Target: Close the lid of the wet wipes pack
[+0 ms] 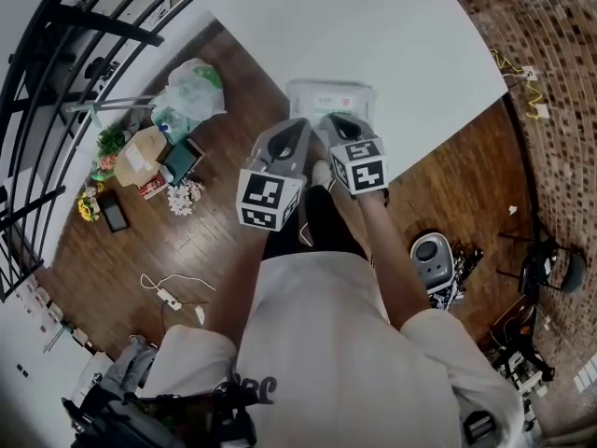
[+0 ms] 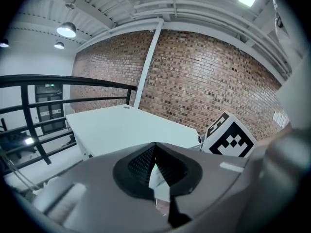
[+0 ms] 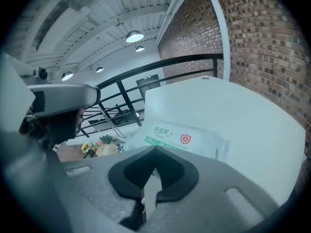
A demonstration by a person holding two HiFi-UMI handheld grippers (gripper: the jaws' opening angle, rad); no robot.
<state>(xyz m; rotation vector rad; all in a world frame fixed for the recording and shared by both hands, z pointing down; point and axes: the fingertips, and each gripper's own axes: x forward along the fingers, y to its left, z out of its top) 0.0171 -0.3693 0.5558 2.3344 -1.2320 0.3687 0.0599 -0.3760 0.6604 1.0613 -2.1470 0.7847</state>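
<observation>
Surface (image 1: 373, 35), white, carries the wet wipes pack (image 1: 331, 99) flat near the person's edge, probably for easy reach. The right gripper (image 3: 155, 152) points at the pack, while the left gripper (image 2: 155, 147) looks past it. Both pairs of jaws are pressed together and empty, which suits pushing a lid down. The lid itself cannot be made out.
</observation>
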